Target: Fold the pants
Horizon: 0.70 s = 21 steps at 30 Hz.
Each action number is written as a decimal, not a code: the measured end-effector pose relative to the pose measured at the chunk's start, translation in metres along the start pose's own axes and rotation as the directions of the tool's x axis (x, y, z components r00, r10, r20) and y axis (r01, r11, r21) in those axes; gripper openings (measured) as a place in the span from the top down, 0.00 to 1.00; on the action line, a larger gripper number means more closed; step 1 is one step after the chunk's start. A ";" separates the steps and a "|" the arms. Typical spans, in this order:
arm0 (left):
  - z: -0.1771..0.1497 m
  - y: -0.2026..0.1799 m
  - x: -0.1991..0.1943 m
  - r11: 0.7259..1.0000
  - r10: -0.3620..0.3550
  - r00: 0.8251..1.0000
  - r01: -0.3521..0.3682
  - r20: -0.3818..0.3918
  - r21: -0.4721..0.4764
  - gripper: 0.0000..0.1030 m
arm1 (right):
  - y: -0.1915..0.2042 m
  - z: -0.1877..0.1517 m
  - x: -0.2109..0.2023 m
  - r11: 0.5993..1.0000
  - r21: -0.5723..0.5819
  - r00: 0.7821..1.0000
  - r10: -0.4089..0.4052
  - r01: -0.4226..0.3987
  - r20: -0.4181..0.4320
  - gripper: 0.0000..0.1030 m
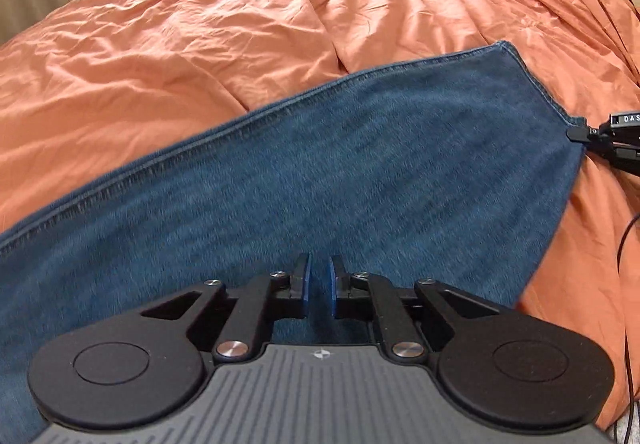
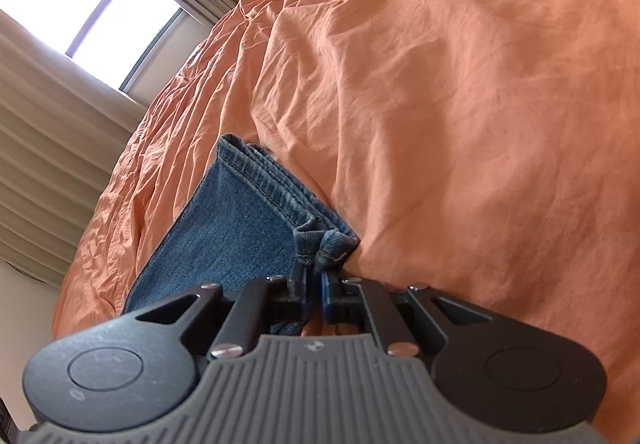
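Observation:
Blue denim pants [image 1: 340, 171] lie stretched across an orange bed cover [image 1: 200, 43]. My left gripper [image 1: 319, 278] sits over the leg fabric with its jaws nearly closed; denim fills the narrow gap between the blue pads. My right gripper [image 2: 314, 284] is shut on the hem corner of the pants [image 2: 248, 211], where the cuff bunches just beyond the fingertips. In the left wrist view the right gripper [image 1: 580, 133] shows at the right edge, pinching the hem corner and pulling the leg taut.
The wrinkled orange bed cover [image 2: 460, 103] fills most of both views. A window [image 2: 80, 3] and beige curtains [image 2: 40, 163] stand beyond the bed. A black cable [image 1: 624, 244] hangs at the right edge of the left wrist view.

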State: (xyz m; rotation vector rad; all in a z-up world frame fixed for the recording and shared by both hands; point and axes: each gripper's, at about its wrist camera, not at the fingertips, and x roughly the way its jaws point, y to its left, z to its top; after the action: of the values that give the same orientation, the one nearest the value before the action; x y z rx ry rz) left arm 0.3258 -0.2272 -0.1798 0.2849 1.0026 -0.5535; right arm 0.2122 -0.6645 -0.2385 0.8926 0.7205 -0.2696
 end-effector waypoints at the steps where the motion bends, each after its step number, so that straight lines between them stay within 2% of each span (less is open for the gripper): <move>1: -0.007 -0.003 -0.003 1.000 -0.004 1.000 0.004 0.000 -0.010 0.93 | 0.002 0.001 0.000 1.000 -0.008 1.000 -0.007 0.007 0.000 1.00; 4: -0.024 -0.010 -0.013 0.999 -0.034 0.999 0.034 0.010 -0.042 0.99 | 0.012 0.002 -0.002 0.998 -0.047 0.999 -0.036 0.036 0.004 1.00; 6: -0.032 -0.016 -0.019 0.999 -0.027 0.999 0.028 0.018 -0.046 1.00 | 0.020 0.005 -0.006 0.996 -0.068 0.999 -0.049 0.049 0.011 1.00; 11: -0.042 -0.020 -0.026 0.993 -0.070 0.997 0.071 0.011 -0.090 1.00 | 0.055 0.015 -0.037 0.990 -0.140 0.998 -0.016 0.024 0.054 1.00; 16: -0.056 -0.020 -0.047 0.982 -0.172 0.985 0.172 0.006 -0.079 0.99 | 0.126 0.022 -0.082 0.953 -0.302 0.992 0.046 -0.009 0.116 1.00; 21: -0.070 0.012 -0.095 0.979 -0.155 0.981 0.168 0.113 -0.115 0.98 | 0.207 0.016 -0.123 0.889 -0.456 0.979 0.130 -0.044 0.159 1.00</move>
State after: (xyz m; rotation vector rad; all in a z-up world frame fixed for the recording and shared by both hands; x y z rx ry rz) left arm 0.2428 -0.1555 -0.1349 0.0631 0.9600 -0.6436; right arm 0.2318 -0.5590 -0.0227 0.4455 0.5347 -0.0938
